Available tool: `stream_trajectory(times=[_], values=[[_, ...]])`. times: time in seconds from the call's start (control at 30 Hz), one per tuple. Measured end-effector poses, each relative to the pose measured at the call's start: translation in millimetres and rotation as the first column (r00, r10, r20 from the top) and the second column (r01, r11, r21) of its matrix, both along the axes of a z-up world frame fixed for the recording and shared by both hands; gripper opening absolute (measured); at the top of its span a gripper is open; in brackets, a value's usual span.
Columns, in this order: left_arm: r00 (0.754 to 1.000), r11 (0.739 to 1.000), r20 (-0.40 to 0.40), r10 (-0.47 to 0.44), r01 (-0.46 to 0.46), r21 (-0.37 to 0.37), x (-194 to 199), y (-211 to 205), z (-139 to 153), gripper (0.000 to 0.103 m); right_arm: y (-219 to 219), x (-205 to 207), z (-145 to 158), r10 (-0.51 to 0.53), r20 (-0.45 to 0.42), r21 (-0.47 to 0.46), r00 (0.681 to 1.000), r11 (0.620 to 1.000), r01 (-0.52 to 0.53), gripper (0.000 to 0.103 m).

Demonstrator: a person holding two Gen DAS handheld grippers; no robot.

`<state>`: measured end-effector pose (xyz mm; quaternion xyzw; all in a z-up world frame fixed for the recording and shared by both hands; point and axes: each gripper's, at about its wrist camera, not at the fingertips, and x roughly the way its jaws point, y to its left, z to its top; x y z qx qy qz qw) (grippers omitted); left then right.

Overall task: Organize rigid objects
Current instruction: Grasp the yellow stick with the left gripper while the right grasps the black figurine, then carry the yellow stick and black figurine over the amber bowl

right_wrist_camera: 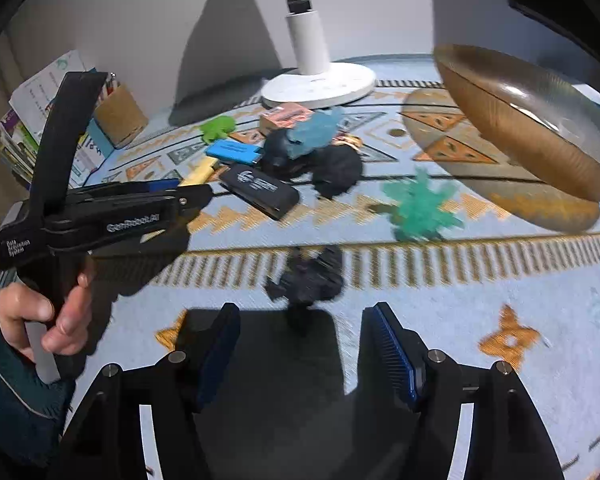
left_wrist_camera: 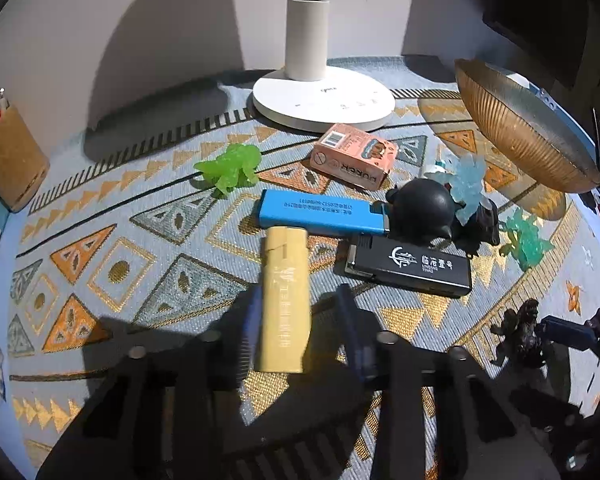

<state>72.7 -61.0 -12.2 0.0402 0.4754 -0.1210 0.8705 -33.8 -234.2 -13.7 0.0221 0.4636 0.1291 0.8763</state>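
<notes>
Between the left gripper's point(left_wrist_camera: 298, 326) blue pads, a beige lighter point(left_wrist_camera: 284, 300) is lying lengthwise on the patterned mat point(left_wrist_camera: 112, 216).

One pad is pressing its left side while a thin gap is showing on the right, so whether the jaws are actually clamping it cannot be told. Just beyond it, a blue lighter point(left_wrist_camera: 321, 213) is lying crosswise toward the mat's far edge, touching the beige one's tip, and a black lighter point(left_wrist_camera: 409, 266) is sitting to its right. Near the mat's near right edge, the right gripper point(right_wrist_camera: 300, 354) is hovering with its jaws apart and nothing between them, a dark figurine point(right_wrist_camera: 307, 276) standing just ahead of them. A ribbed amber bowl point(left_wrist_camera: 519, 128) is resting at the far right corner.
</notes>
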Motion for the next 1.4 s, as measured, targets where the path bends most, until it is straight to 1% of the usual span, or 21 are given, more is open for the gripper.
stream_trajectory(times=[0.03,0.07,0.1,0.13,0.23,0.33,0.43,0.5,0.67,0.77,0.83,0.93,0.97,1.0,1.03,1.13,1.17,1.2,1.27,1.3,1.4], values=[[1.0,1.0,0.002,0.009,-0.009,-0.002,0,1,0,0.025,3,1,0,0.0,0.006,-0.026,1.0,1.0,0.0,0.058],[1.0,1.0,0.003,0.021,-0.021,-0.013,0,4,0,0.023,8,2,0,0.002,0.013,-0.062,1.0,0.998,-0.001,0.048],[1.0,0.999,0.001,0.029,-0.029,-0.025,-1,6,0,0.021,10,3,0,0.003,0.019,-0.081,1.0,0.997,-0.002,0.042],[0.999,0.998,-0.005,0.036,-0.037,-0.046,-1,9,0,0.021,13,4,0,0.009,0.021,-0.084,1.0,0.996,-0.007,0.041],[0.999,0.993,-0.014,0.052,-0.053,-0.102,-10,17,1,0.021,15,3,1,0.041,0.023,-0.054,0.999,0.998,-0.04,0.04],[0.998,0.991,-0.02,0.054,-0.056,-0.12,-28,21,2,0.021,19,-9,5,0.097,0.039,-0.022,0.994,0.995,-0.097,0.04],[0.998,0.991,-0.019,0.057,-0.059,-0.118,-49,25,1,0.021,23,-24,10,0.14,0.077,-0.041,0.987,0.99,-0.137,0.04],[0.998,0.989,-0.02,0.064,-0.066,-0.131,-64,28,2,0.021,22,-33,13,0.146,0.092,-0.056,0.985,0.988,-0.141,0.04],[0.998,0.986,-0.01,0.068,-0.069,-0.151,-91,26,7,0.021,12,-45,19,0.127,0.128,-0.097,0.984,0.989,-0.115,0.04],[0.998,0.986,-0.014,0.059,-0.06,-0.155,-101,20,6,0.021,0,-49,18,0.103,0.129,-0.088,0.986,0.992,-0.092,0.04],[0.999,0.989,-0.018,0.051,-0.053,-0.137,-103,14,4,0.021,-10,-51,18,0.089,0.127,-0.083,0.988,0.993,-0.079,0.04],[0.998,0.995,-0.007,0.058,-0.058,-0.085,-106,6,2,0.021,-20,-54,14,0.067,0.116,-0.076,0.991,0.995,-0.058,0.04],[0.998,0.996,-0.006,0.058,-0.058,-0.074,-107,4,3,0.023,-24,-53,12,0.057,0.107,-0.061,0.993,0.997,-0.051,0.04],[0.999,0.996,-0.006,0.054,-0.054,-0.07,-106,1,3,0.029,-29,-52,10,0.048,0.097,-0.042,0.994,0.998,-0.044,0.04],[0.999,0.996,-0.006,0.051,-0.051,-0.069,-106,-1,3,0.032,-31,-53,9,0.042,0.092,-0.031,0.995,0.999,-0.039,0.04],[0.999,0.998,0.014,0.053,-0.052,-0.034,-104,-9,2,0.031,-41,-52,7,0.018,0.08,0.002,0.997,1.0,-0.018,0.04],[0.998,0.998,0.021,0.056,-0.055,-0.023,-104,-11,2,0.028,-45,-52,9,0.011,0.082,0.016,0.997,1.0,-0.012,0.04],[0.998,0.998,0.025,0.061,-0.06,-0.021,-104,-13,3,0.021,-48,-53,10,0.006,0.085,0.026,0.996,1.0,-0.008,0.04],[0.998,0.997,0.022,0.058,-0.057,-0.056,-105,-14,6,0.021,-54,-56,13,-0.002,0.094,0.042,0.996,0.999,-0.002,0.04],[0.998,0.996,0.034,0.055,-0.053,-0.065,-106,-16,10,0.021,-56,-56,15,-0.006,0.1,0.046,0.995,0.999,0.002,0.04],[0.996,0.997,0.075,0.038,-0.032,-0.071,-112,-26,26,0.021,-66,-59,23,-0.025,0.118,0.07,0.993,0.997,0.017,0.04]])
